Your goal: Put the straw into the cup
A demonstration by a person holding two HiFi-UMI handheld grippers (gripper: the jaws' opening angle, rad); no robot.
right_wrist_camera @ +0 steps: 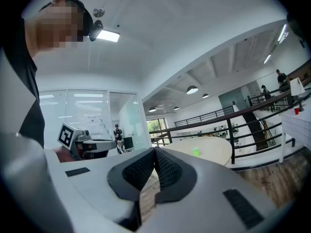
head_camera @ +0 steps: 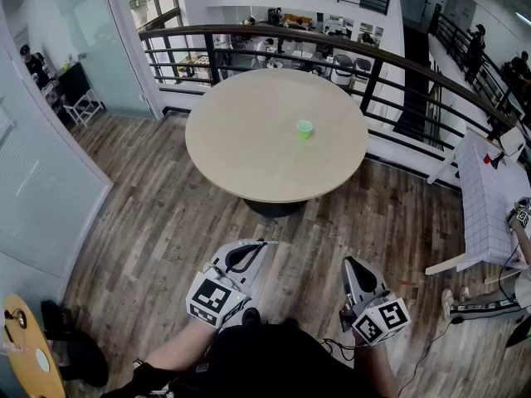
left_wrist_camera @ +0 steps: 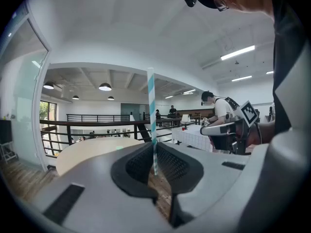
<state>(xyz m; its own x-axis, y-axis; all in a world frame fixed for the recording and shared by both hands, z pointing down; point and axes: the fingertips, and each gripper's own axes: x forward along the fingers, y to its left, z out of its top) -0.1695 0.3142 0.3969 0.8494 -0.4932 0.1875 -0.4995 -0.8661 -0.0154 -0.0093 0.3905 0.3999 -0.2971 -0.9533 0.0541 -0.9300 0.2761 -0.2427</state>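
1. Step in hand, as I judge it: carrying the straw [left_wrist_camera: 151, 111] to the cup [head_camera: 304, 128]. The cup stands alone on the round desk [head_camera: 241, 152], well apart from both grippers.
2. The left hand-held gripper [left_wrist_camera: 154, 152] pinches the striped straw near its lower end. The straw stands upright, with most of it above the jaws.
3. The right hand-held gripper [right_wrist_camera: 155, 154] is pressed together with nothing in it, and is held beside the left.
4. The next move calls for closing in on the desk and bringing the straw's lower end over the cup's mouth. The pinch should loosen only once the end is inside.
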